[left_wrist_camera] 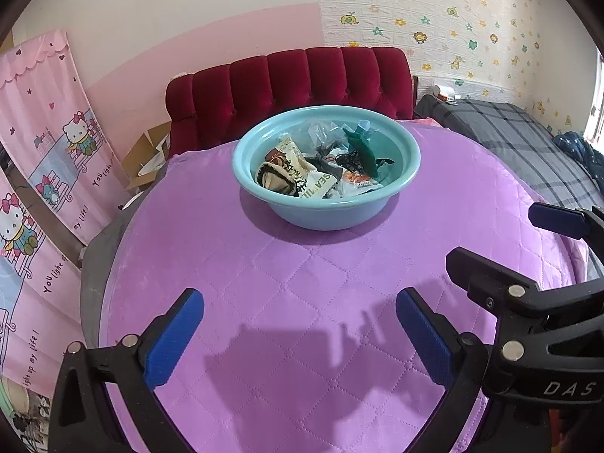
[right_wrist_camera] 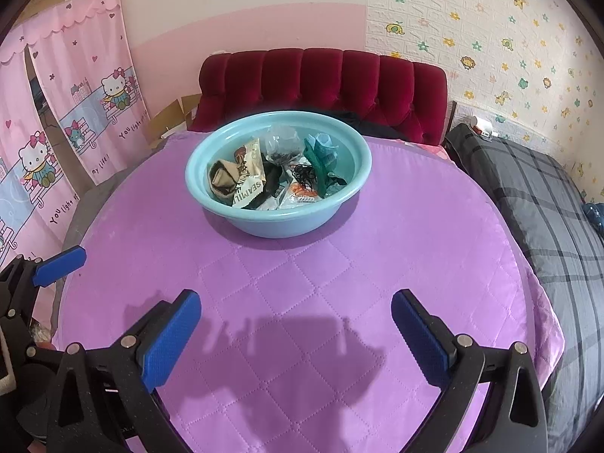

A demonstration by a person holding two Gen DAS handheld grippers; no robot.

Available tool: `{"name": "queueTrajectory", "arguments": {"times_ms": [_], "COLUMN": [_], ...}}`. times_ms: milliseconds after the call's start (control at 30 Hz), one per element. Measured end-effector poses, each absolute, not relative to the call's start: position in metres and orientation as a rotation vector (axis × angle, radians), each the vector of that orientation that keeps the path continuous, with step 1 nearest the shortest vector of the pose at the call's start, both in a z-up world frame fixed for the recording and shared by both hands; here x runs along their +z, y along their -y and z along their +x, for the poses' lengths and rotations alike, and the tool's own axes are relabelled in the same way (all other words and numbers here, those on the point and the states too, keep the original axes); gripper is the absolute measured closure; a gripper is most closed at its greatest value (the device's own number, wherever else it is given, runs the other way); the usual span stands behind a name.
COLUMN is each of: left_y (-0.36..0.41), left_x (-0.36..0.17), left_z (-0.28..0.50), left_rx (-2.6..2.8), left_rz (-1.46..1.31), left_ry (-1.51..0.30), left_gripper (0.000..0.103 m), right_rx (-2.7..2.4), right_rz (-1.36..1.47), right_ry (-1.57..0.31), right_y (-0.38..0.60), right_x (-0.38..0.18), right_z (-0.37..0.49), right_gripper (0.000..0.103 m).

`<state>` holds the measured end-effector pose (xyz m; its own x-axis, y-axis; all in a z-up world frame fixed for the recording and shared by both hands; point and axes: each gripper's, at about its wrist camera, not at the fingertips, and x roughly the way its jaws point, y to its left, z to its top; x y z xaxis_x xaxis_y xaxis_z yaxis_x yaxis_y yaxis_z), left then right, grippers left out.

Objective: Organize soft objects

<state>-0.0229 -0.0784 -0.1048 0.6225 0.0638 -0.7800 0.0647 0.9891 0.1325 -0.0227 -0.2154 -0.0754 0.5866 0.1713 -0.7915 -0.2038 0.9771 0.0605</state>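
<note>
- left gripper [left_wrist_camera: 300, 334] at the bottom of its frame, jaws wide, holding nothing, over the purple quilt [left_wrist_camera: 302, 283].
- right gripper [right_wrist_camera: 296, 334] at the bottom of its frame, jaws wide and empty.
- blue basin [left_wrist_camera: 326, 213] sits on the quilt at upper centre, filled with soft items [left_wrist_camera: 324, 168]: packets, a green piece, dark bits.
- red headboard [left_wrist_camera: 294, 83] behind the basin.

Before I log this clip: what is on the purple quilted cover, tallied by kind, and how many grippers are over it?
Blue basin holding soft packets and dark items: 1
Grippers, left gripper and right gripper, both open and empty: 2
Loose items on the purple cover outside the basin: 0
Total: 3
Basin contents overlap too much to count.
</note>
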Motion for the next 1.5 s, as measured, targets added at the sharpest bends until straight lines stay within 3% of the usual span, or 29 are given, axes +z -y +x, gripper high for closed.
{"name": "queueTrajectory", "arguments": {"times_ms": [1500], "left_y": [0.0787], "left_x": [-0.1059], "left_z": [-0.0236], "left_rx": [-0.008], "left_rz": [0.151], "left_ry": [-0.902], "left_gripper": [0.0], "right_rx": [0.209], "right_rz": [-0.04], "right_ry": [-0.904], "right_y": [0.2124], "right_x": [-0.0706], "right_z": [-0.026], "right_gripper": [0.0]}}
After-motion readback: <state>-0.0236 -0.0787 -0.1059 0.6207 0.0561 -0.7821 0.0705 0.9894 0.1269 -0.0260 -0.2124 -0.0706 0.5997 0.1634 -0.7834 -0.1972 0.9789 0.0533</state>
